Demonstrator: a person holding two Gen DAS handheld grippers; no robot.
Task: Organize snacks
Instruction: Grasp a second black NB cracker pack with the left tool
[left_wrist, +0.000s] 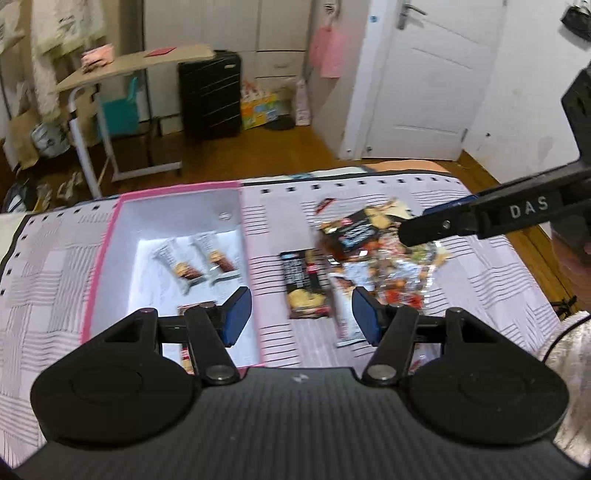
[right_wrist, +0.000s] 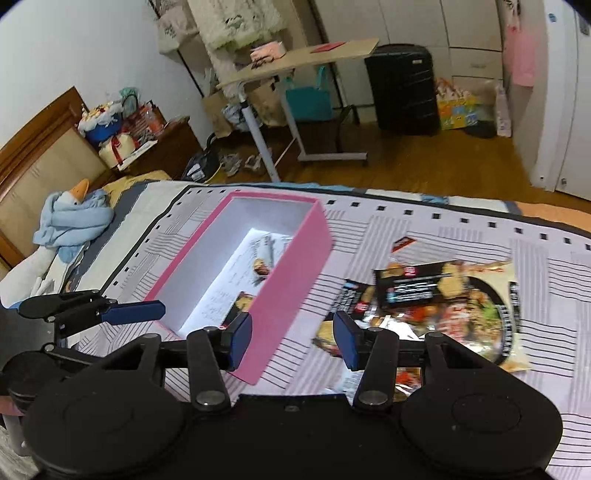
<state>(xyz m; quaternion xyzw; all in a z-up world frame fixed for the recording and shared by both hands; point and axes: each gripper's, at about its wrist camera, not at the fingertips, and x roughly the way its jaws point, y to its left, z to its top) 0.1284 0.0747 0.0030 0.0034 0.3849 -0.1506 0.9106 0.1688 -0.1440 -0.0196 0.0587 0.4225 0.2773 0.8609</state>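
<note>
A pink box with a white inside lies on the striped bedspread; it also shows in the right wrist view. Two silver snack bars and another snack near its front lie inside. A black snack bar and a pile of snack packets lie right of the box; the pile shows in the right wrist view. My left gripper is open and empty, hovering over the box's right wall. My right gripper is open and empty above the box's near corner and the pile's edge.
A striped bedspread covers the bed. A wheeled side table, a black suitcase and a white door stand beyond on the wooden floor. A goose toy in a blue blanket lies at the bed's left.
</note>
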